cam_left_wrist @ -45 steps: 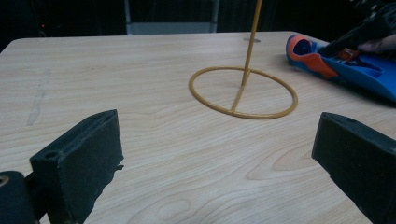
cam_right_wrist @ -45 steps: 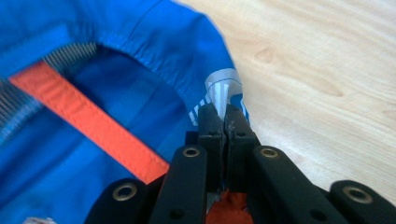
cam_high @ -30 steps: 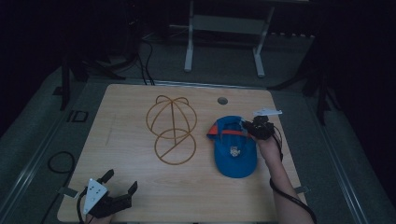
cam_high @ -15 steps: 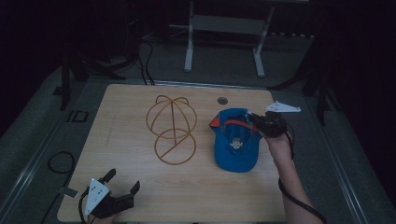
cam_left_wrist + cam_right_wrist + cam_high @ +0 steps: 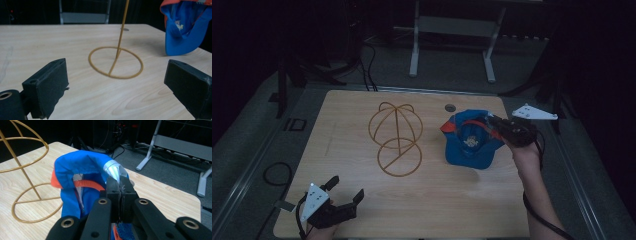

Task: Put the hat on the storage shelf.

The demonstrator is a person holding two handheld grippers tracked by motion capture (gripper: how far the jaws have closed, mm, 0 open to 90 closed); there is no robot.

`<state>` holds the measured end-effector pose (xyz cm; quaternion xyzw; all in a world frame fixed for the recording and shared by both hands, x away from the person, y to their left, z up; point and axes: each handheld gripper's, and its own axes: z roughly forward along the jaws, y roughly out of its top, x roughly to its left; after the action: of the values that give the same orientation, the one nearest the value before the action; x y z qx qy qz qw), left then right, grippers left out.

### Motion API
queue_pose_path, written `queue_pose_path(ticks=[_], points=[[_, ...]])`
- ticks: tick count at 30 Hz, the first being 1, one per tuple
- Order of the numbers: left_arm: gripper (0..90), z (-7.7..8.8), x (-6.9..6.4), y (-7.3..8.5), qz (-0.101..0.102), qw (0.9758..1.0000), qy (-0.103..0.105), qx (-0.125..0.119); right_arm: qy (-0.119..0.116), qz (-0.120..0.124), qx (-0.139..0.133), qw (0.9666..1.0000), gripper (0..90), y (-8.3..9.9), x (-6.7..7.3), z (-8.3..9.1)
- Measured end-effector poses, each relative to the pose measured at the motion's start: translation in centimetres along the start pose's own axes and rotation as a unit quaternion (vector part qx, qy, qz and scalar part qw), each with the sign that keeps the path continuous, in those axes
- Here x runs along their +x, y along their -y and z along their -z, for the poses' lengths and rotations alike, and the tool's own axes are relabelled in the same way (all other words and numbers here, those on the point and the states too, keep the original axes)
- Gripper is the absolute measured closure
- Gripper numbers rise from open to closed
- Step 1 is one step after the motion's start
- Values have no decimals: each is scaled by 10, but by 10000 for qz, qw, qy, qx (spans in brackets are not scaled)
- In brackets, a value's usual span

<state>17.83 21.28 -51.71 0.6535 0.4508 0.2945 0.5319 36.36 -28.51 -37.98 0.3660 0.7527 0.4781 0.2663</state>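
Tabletop (image 5: 362, 215) of pale wood is carrying every item. Gold wire hat stand (image 5: 395, 139), a domed frame rising on a stem from a ring base, is standing upright near the middle. Blue baseball cap (image 5: 471, 140), orange-trimmed, is hanging just right of the stand, its lower edge at the table surface. Right gripper (image 5: 493, 121) is pinching the cap's rear edge, jaws pressed together on the fabric. Left gripper (image 5: 346, 192) is resting at the near left corner, jaws spread wide with nothing between them.
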Motion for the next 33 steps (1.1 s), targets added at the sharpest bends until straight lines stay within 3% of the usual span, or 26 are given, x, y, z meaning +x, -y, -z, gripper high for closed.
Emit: queue_pose_path(ticks=[2, 5, 10, 13, 22, 27, 33], points=[[54, -1, -3, -6, -71, 10000, 55, 1, -25, 2, -27, 10000, 883, -1, 1, 5], [55, -5, -10, -17, 6, 9996, 269, 44, -35, 42, -49, 10000, 884, -2, 5, 12], [60, -12, -25, -38, -241, 9986, 460, 82, -58, 121, -97, 9999, 883, -4, 12, 22], [64, -17, -32, -51, -291, 9976, 620, 59, -56, 111, -133, 9998, 884, -5, 15, 26], [70, -35, -54, -91, -523, 9935, 1010, -36, -69, 224, -217, 9995, 884, -13, 24, 38], [80, -46, -66, -111, -673, 9906, 1193, -23, -299, 205, -391, 9986, 883, -15, 31, 46], [99, -63, -78, -129, -716, 9874, 1407, 2, -387, 400, -449, 9974, 883, -19, 45, 53]])
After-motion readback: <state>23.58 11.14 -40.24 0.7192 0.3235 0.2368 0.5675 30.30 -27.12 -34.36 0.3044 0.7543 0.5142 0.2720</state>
